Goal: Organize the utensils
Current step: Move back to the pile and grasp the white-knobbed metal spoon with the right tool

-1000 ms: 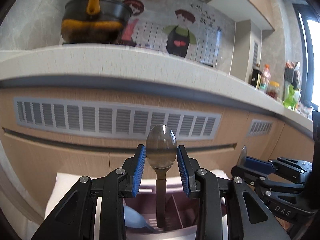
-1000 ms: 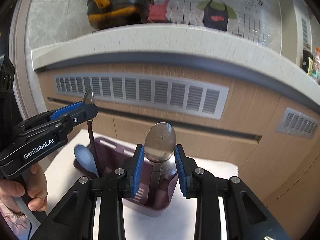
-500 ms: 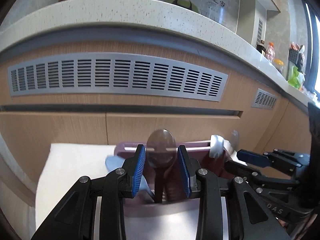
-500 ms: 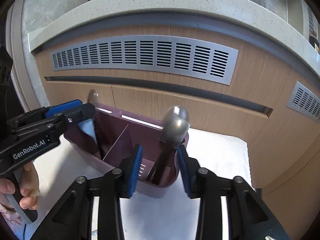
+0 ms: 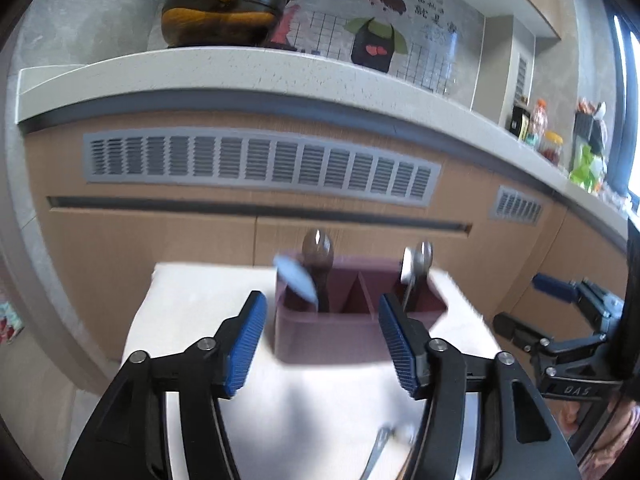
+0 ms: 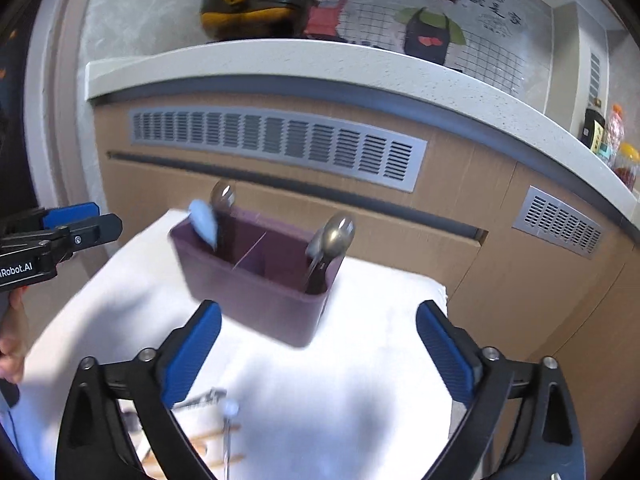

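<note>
A purple divided caddy [image 5: 352, 320] [image 6: 256, 284] stands on a white cloth. Its left compartment holds a metal spoon [image 5: 318, 246] [image 6: 222, 196] and a pale blue spoon [image 5: 296, 280] [image 6: 202, 220]. Another metal spoon [image 5: 418, 258] [image 6: 338, 236] leans in the right compartment. My left gripper [image 5: 322, 340] [image 6: 96, 220] sits back from the caddy, its jaws opening with nothing between the pads. My right gripper [image 6: 320, 344] [image 5: 528, 306] is also drawn back, jaws opening wide and empty.
The white cloth [image 5: 192, 312] covers a low table in front of wooden cabinets with grey vents [image 6: 276, 140]. A fork [image 5: 376, 452] and wooden chopsticks [image 6: 208, 440] lie near the front. A person's hand [image 6: 10, 340] holds the left gripper. A pot [image 5: 224, 12] sits on the counter above.
Both grippers let go of their metal spoons, which now stand in the caddy. Both have pulled back from it and their jaws have spread.
</note>
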Demonstrator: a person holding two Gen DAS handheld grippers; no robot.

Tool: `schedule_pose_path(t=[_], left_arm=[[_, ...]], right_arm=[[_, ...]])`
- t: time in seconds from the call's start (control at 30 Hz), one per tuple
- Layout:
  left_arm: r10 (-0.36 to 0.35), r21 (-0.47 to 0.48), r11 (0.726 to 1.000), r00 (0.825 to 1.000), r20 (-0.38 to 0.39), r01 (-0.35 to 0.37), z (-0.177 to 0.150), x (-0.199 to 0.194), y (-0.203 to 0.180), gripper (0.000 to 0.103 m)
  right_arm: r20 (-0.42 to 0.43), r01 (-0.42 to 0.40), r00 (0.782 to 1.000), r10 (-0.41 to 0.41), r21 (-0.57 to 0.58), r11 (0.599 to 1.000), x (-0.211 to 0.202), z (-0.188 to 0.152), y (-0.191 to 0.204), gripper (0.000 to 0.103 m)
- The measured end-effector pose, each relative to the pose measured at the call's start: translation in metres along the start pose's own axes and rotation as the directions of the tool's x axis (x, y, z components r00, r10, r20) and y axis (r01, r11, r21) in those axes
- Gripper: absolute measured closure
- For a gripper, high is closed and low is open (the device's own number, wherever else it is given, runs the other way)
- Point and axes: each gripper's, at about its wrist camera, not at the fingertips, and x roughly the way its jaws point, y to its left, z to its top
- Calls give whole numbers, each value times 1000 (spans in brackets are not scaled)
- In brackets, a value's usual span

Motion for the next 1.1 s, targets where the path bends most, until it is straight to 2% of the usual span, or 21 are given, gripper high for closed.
schedule_pose_path(t=[0.23, 0.37, 0.43, 0.57, 0.63, 0.7, 0.77, 0.87, 0.93, 1.0, 1.1], left_arm=[[36, 17, 999, 996, -81, -34, -46, -25, 5, 35], [40, -10, 999, 989, -139, -41, -72, -30, 13, 33], [33, -27, 999, 983, -180, -38, -86, -32, 17, 33], [36, -35, 998, 972, -234, -46, -107, -31, 21, 33], [34, -44, 998, 966, -255, -47, -115, -31, 23, 33], [30, -51, 998, 964, -266, -45, -120, -30, 24, 33], [27, -51, 998, 961, -275, -42, -125, -30, 25, 33], [20, -40, 999, 956, -293, -33, -130, -30, 24, 33], [11, -29, 999, 952, -305, -20, -135, -31, 22, 33], [-1, -21, 1000, 948, -319, -6, -138, -31, 20, 33], [-22, 0, 1000, 933, -359, 23, -143, -28, 12, 33]], right_arm=[[-37, -21, 999, 15, -156, 988, -15, -39, 43, 1], [-110, -16, 994, -5, -195, 981, -7, -64, 57, 1], [-171, -60, 985, 29, -181, 982, 0, -76, 59, 1], [-226, -151, 966, 126, -95, 984, 18, -86, 55, 3], [-244, -200, 953, 181, -53, 978, 28, -88, 55, 21], [-282, -218, 939, 199, -37, 975, 44, -89, 59, 56], [-309, -207, 932, 188, -32, 978, 59, -90, 63, 63], [-336, -205, 922, 191, -6, 979, 79, -92, 66, 64], [-334, -207, 922, 198, 11, 978, 86, -94, 67, 69], [-344, -217, 915, 211, 23, 976, 91, -95, 68, 83], [-336, -211, 919, 205, 21, 977, 85, -96, 67, 84]])
